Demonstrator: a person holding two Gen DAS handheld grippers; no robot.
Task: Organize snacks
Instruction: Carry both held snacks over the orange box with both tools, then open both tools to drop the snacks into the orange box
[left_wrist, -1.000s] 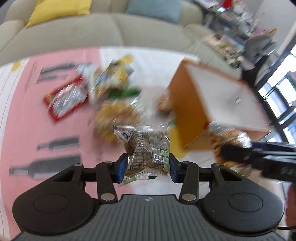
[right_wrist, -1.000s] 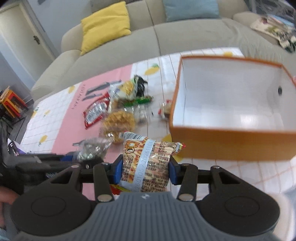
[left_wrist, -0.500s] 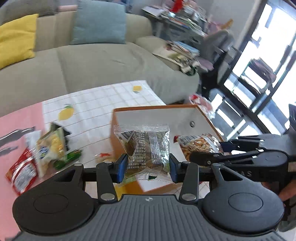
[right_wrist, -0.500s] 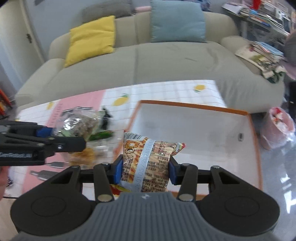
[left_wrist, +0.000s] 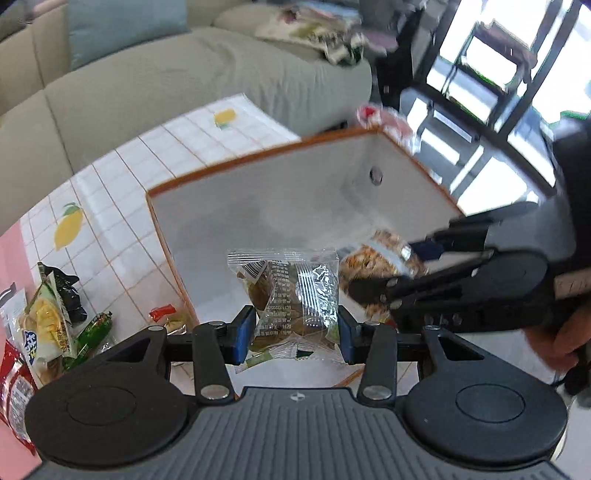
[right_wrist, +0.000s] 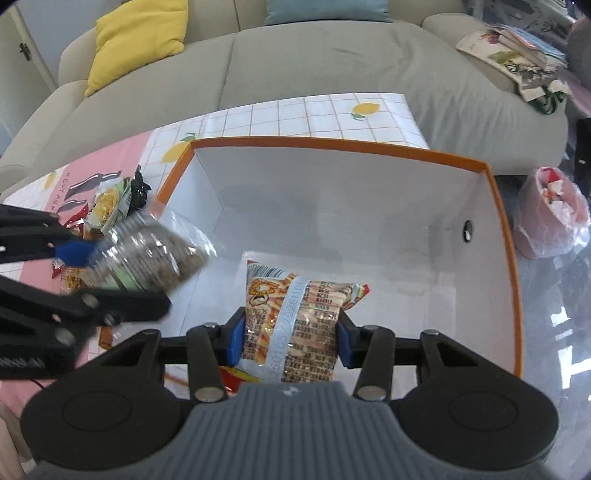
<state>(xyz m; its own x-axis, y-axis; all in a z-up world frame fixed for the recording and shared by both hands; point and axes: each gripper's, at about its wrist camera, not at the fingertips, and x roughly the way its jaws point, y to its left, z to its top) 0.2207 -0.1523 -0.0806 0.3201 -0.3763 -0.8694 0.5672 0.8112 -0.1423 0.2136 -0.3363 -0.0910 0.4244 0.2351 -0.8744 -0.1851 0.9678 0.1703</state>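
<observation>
Snacks in both claws, both over the open box. Left claw (left_wrist: 295, 334) clenched on a clear packet (left_wrist: 291, 295) with a dark brown piece inside and a barcode near its top corner; blue pads press its two sides. Right claw (right_wrist: 290, 341) clenched on an orange printed snack bag (right_wrist: 295, 321), pale blue band running slantwise across it.

Box (right_wrist: 511, 258): orange outside and rim, white inside, one small round hole in the far-right wall. Floor of the box bare where visible. It sits on the counter (right_wrist: 303, 114), which is covered with a white grid cloth printed with lemons, pink-printed toward the left.

From the left wrist view, the right claw comes in from the right with a hand (left_wrist: 554, 339) behind it, its orange bag just beside the clear packet. From the right wrist view, the left claw enters from the left edge, its packet blurred, over the box's left wall.

Loose snacks (left_wrist: 48, 325) lie on the counter left of the box: yellow-and-green bag, green stick-shaped pack, red-and-white pack, small red-tipped wrapper by the box corner.

Beyond the counter: beige sofa (right_wrist: 332, 62), yellow cushion (right_wrist: 138, 35), blue cushion (right_wrist: 325, 11), pile of papers on its right end. Pink bagged bin (right_wrist: 550, 214) on the floor right of the box.
</observation>
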